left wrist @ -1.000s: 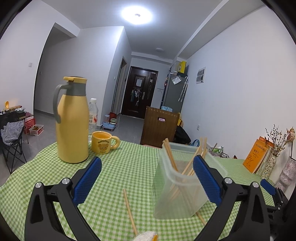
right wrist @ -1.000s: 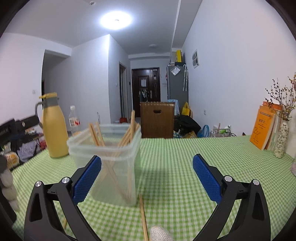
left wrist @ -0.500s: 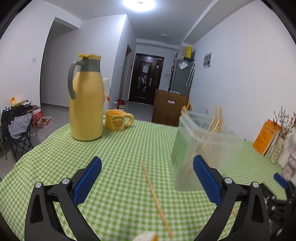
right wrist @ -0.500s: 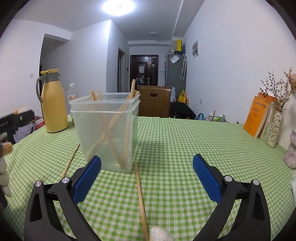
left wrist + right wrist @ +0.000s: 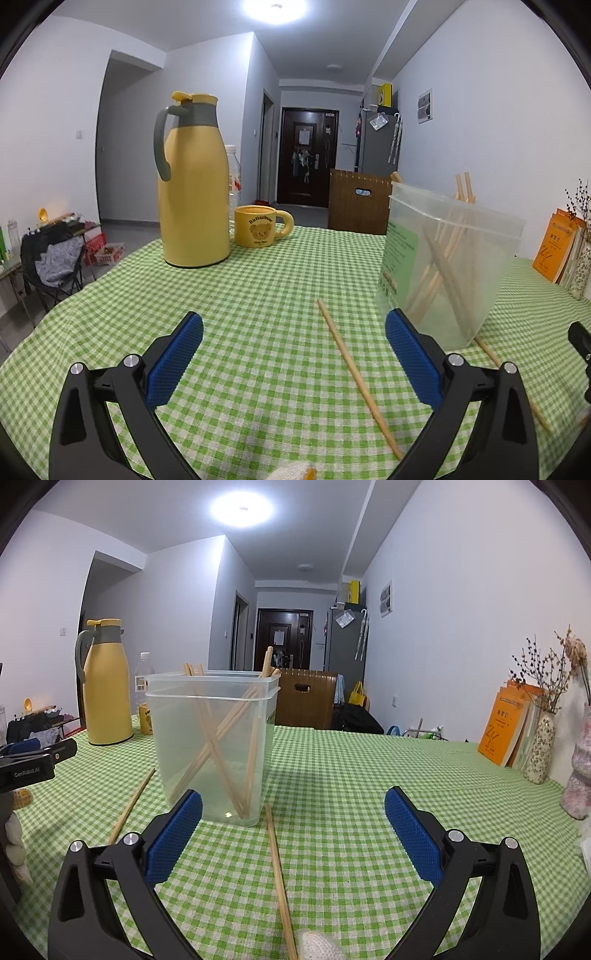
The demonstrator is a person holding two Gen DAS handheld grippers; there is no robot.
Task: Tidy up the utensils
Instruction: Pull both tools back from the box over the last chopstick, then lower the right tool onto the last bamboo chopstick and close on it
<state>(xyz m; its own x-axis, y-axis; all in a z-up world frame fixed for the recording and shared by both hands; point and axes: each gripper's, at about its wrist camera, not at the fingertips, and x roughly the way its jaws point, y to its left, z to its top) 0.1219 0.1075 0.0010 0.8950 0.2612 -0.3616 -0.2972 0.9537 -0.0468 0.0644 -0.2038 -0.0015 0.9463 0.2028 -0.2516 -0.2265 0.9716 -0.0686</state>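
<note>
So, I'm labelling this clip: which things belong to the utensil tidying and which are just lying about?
Part of the job:
- clear tub holding chopsticks
- loose chopstick before the open left tool
- loose chopstick before the open right tool

Just lying about:
- yellow flask
- bear mug
- water bottle
- orange books
- dried-flower vase

Green checked table (image 5: 258, 295), yellow jug (image 5: 192, 192), mug (image 5: 258, 230), clear tub (image 5: 212, 746), loose chopsticks (image 5: 356, 373)
</note>
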